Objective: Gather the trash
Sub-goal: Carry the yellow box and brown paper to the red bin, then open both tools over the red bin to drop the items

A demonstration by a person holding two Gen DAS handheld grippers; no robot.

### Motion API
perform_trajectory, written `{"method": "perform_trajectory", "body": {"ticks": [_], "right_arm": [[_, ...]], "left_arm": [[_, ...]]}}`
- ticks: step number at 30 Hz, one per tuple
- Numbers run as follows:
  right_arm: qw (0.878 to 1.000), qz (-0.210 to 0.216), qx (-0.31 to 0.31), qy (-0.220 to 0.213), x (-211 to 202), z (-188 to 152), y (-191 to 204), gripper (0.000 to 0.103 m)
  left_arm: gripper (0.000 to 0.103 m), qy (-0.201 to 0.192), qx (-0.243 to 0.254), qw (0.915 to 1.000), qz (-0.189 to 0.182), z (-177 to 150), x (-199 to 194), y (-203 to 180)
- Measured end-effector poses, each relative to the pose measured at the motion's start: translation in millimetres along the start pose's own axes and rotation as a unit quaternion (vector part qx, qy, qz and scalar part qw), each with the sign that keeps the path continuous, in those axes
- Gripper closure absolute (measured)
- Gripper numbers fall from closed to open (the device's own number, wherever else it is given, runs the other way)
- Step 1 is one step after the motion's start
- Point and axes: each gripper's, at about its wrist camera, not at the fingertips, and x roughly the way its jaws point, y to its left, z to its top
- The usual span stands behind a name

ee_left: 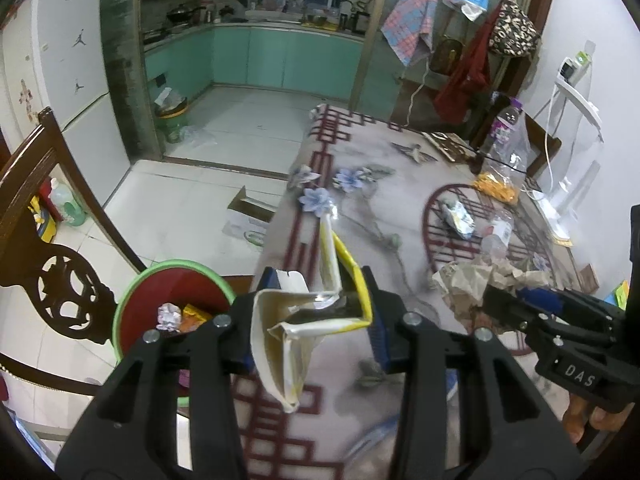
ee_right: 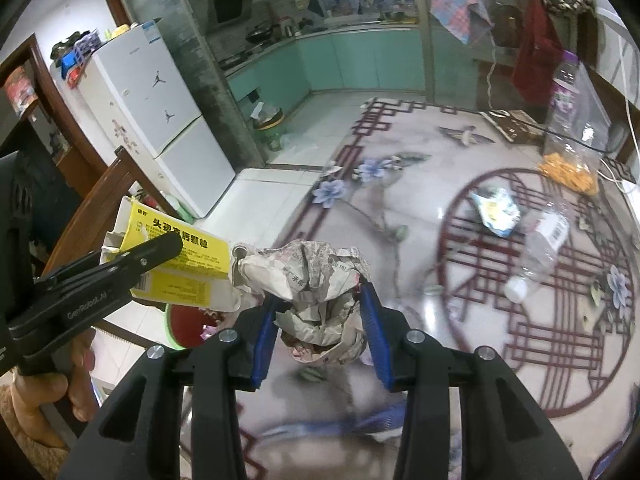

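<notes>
Left wrist: left tool [ee_left: 316, 316] clamps flattened carton [ee_left: 296, 320] (right tool [ee_right: 320, 320] grips crumpled newspaper [ee_right: 308, 280]).

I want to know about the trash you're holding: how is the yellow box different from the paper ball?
The yellow box is flattened, creased card, yellow and white; the paper ball is a scrunched, greyish, printed lump. The box sits in the left gripper, the ball in the right gripper. Both are clamped between jaws, above the table.

crushed yellow carton [ee_left: 316, 316] and crumpled newspaper [ee_right: 316, 280] clamped, airborne.
</notes>
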Motion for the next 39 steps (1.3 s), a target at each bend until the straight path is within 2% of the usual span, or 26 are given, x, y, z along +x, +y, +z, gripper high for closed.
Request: {"method": "perform_trajectory", "body": {"ticks": [7,15,25,26,29,35,38,39], "right_arm": [[1.0,0.016,-0.021,0.011,27,10,41,0.064],[0.997,0.041,-0.051,0.038,72,16,94,0.064],[0.987,0.065,-0.111,0.096,148,16,158,0.063],[0.985,0.068,-0.117,0.102,155,15,164,0.06],[0.984,0.063,-0.132,0.101,165,14,176,0.046],[0.987,0.072,-0.117,0.086,156,21,165,0.046],[0.992,0.065,-0.086,0.071,144,28,142,0.036],[0.993,0.061,-0.079,0.066,139,29,136,0.036]], "left_arm": [[0.063,0.0,-0.017,0.9997,0.016,3,-2,45],[0.063,0.012,-0.055,0.9969,0.055,0,4,114],[0.062,0.031,-0.102,0.9902,0.09,-8,15,187],[0.059,0.033,-0.104,0.9898,0.092,-8,16,191],[0.023,0.035,-0.114,0.9876,0.102,-9,19,202],[0.022,0.03,-0.128,0.9869,0.094,-6,20,205],[0.022,0.034,-0.125,0.9882,0.081,-3,26,193],[0.022,0.036,-0.119,0.9894,0.076,-1,28,186]]}}
